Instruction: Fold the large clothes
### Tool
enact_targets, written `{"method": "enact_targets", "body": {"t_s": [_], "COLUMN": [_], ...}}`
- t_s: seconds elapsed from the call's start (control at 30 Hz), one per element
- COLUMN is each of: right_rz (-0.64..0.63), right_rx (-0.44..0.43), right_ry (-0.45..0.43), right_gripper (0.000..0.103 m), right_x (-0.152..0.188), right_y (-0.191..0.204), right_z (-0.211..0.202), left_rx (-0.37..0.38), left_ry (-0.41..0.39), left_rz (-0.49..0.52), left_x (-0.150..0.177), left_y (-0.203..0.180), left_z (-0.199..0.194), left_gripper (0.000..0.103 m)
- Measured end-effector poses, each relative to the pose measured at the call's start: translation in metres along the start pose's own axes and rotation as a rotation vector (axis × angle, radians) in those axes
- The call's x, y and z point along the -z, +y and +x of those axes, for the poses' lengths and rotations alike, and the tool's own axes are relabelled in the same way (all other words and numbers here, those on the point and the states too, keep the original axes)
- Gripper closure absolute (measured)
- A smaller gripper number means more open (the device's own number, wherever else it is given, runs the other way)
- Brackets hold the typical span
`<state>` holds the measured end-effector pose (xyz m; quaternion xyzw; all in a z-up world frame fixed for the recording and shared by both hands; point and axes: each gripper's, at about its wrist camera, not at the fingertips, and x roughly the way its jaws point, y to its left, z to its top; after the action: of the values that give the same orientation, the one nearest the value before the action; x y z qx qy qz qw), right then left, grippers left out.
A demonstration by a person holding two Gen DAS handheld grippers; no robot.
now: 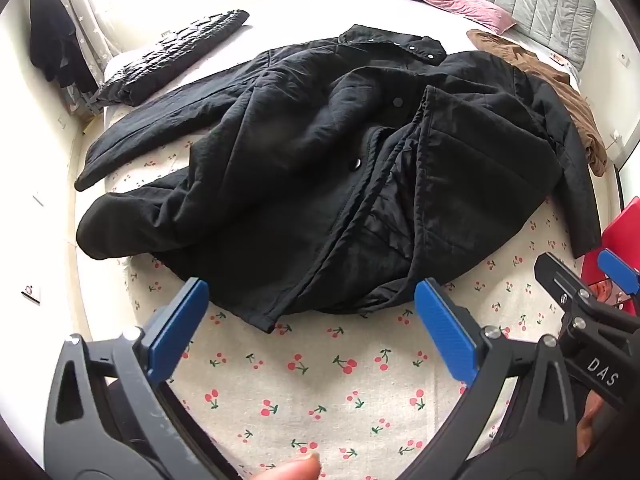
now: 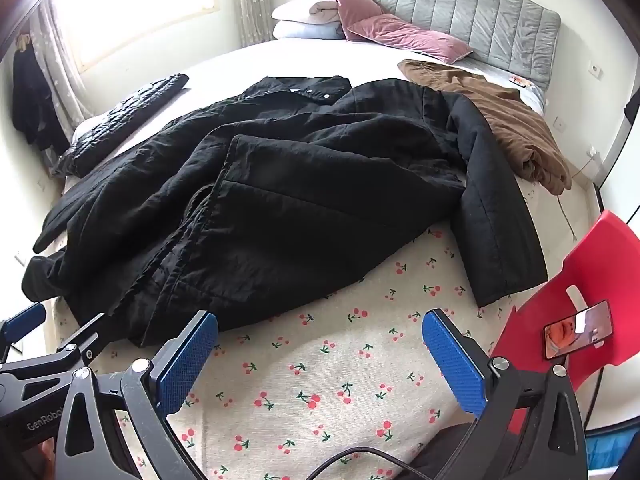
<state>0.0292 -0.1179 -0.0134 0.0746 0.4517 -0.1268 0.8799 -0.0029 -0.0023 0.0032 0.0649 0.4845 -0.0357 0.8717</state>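
Observation:
A large black coat (image 1: 304, 168) lies spread and rumpled on the cherry-print sheet (image 1: 320, 380) of the bed, collar toward the headboard, front partly open. It also shows in the right wrist view (image 2: 280, 200). My left gripper (image 1: 312, 300) is open and empty, hovering just before the coat's hem. My right gripper (image 2: 320, 332) is open and empty, above the sheet near the hem. The right gripper also shows at the right edge of the left wrist view (image 1: 580, 280).
A black quilted garment (image 1: 172, 56) lies at the far left of the bed, a brown garment (image 2: 508, 120) at the far right. Pink pillows (image 2: 400, 32) rest by the grey headboard. A red chair (image 2: 580, 288) with a phone (image 2: 578, 334) stands right.

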Motion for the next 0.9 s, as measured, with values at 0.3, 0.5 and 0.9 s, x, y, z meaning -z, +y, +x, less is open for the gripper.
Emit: {"method": "enact_targets", "body": {"t_s": [0.3,0.5,0.9], "right_rz": [0.002,0.003,0.002], "right_rx": [0.006,0.006,0.006], "right_ry": [0.001,0.003,0.003], "right_gripper": [0.0,0.0,0.0], "right_x": [0.0004,0.0008,0.0015], "right_y": [-0.0003,-0.0003,-0.0002], "right_z": [0.0023,0.0028,0.0029], "left_rx": [0.001,0.002,0.003], "left_ry": [0.005,0.007,0.01], "left_rz": [0.002,0.006,0.002], "left_x": [0.0005,0.0009,0.0021], "left_y": [-0.0001,-0.0009,-0.0007], "left_z": [0.0015,0.0018,0.0005], "left_gripper": [0.0,0.0,0.0]}}
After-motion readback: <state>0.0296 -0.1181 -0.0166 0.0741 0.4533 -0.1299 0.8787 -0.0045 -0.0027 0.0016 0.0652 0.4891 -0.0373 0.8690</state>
